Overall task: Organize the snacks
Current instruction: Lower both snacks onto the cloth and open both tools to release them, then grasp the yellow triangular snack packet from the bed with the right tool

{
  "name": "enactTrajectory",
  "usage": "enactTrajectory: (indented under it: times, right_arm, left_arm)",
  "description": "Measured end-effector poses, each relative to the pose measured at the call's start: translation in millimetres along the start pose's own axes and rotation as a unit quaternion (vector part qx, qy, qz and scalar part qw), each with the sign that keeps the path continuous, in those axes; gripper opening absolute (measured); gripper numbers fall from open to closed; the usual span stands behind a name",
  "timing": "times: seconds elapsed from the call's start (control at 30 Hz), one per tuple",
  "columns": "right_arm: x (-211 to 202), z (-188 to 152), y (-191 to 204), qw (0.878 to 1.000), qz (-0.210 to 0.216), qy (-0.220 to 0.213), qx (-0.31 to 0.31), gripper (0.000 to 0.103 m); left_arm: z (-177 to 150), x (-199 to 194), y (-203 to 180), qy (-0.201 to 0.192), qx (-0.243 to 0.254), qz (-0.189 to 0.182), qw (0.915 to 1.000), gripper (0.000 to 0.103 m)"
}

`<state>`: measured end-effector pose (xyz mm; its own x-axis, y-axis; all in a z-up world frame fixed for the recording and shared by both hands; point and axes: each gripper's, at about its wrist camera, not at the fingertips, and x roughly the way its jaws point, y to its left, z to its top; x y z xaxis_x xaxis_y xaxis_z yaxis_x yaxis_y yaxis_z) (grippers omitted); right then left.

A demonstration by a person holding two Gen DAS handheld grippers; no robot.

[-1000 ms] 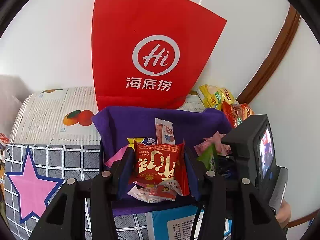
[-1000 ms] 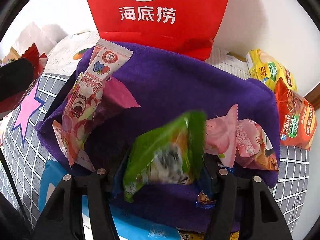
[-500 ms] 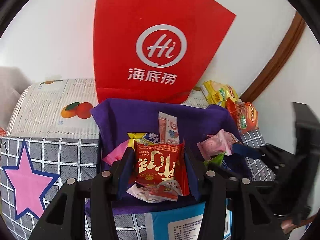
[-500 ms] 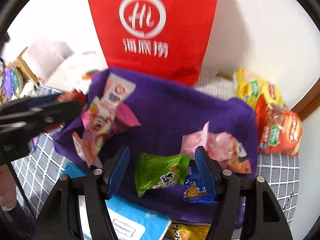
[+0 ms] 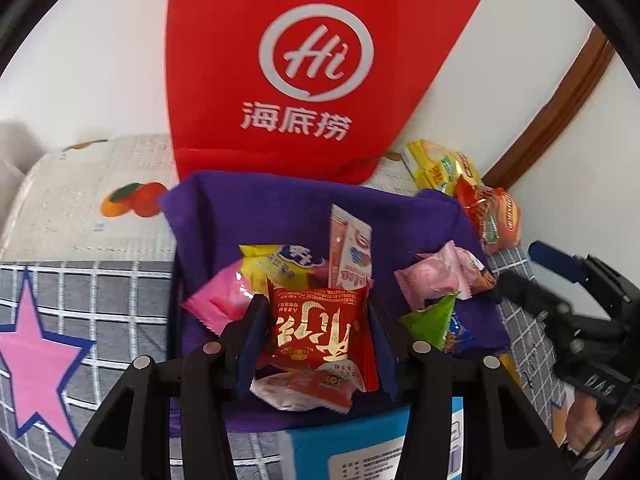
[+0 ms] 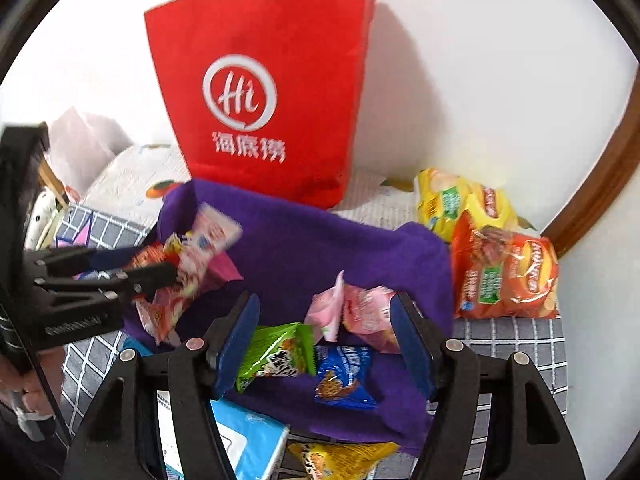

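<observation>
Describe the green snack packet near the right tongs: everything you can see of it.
The green snack packet is a small glossy foil pouch with crimped ends and dark printed lettering on a white and orange patch. It lies tilted on the purple cloth, loose between the open right tongs, close to the left pad. Its right end meets or overlaps a blue cookie packet; pink packets lie just behind.

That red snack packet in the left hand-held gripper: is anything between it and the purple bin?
Nothing visible blocks it. The red snack packet is clamped in the left hand-held gripper directly above the purple bin. Only loose snacks lie below, such as the pink packet, which it may land on.
</observation>
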<state>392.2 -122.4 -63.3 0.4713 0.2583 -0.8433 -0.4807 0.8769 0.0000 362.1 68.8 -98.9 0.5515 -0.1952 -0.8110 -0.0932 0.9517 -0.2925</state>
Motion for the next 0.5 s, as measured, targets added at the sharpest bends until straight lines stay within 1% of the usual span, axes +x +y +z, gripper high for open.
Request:
enactTrajectory:
  times: [0.17,0.5]
  right_arm:
    - [-11.0,2.8,-11.4,1.0,0.0,-0.015,0.018,0.067]
    - [-11.9,2.6,-10.4,1.0,0.0,-0.015,0.013,0.067]
  left_arm:
    - [-4.3,8.9,-8.2,0.007,0.011,-0.009,0.9999,0.047]
    - [-6.4,13.6,-14.2,0.017,0.016,-0.025,0.9994,0.049]
